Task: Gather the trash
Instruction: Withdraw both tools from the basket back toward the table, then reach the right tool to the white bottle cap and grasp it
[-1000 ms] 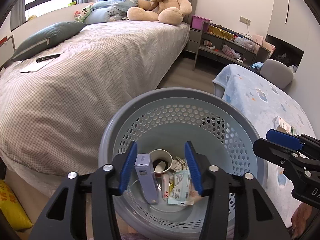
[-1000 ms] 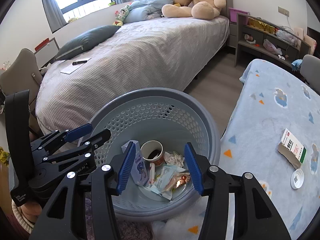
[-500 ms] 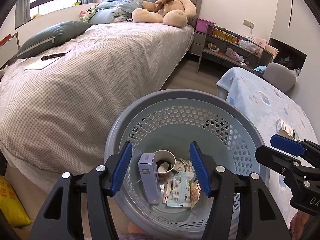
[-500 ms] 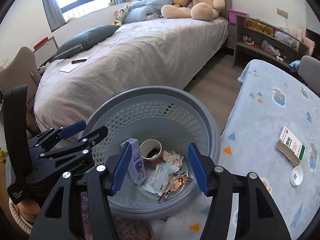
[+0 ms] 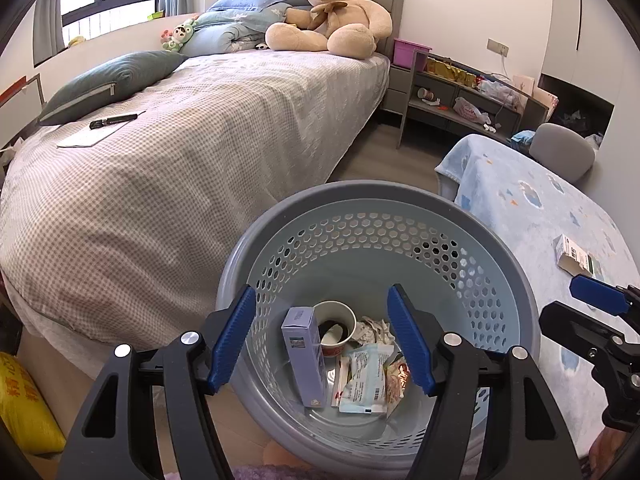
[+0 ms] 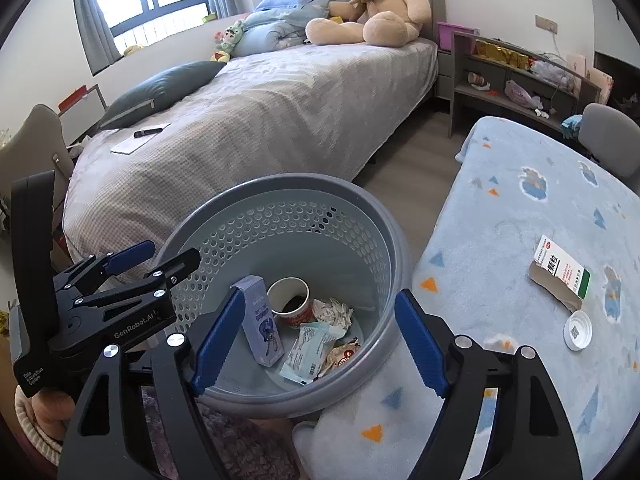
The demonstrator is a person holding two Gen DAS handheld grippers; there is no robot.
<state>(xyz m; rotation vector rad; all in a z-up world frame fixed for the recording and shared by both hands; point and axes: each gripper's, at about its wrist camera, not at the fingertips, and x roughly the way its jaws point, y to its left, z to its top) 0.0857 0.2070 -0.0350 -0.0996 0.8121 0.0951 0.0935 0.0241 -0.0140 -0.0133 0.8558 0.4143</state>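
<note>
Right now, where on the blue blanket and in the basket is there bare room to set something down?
The blanket is bare from its far edge down to the medicine box and white cap. The basket has bare floor only at its near side; its middle is crowded with a paper cup, a tall box and wrappers.

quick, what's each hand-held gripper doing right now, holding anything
Left hand-held gripper: open, jaws just widened, holding nothing, over the trash basket.
Right hand-held gripper: open, jaws just widened, holding nothing.
</note>
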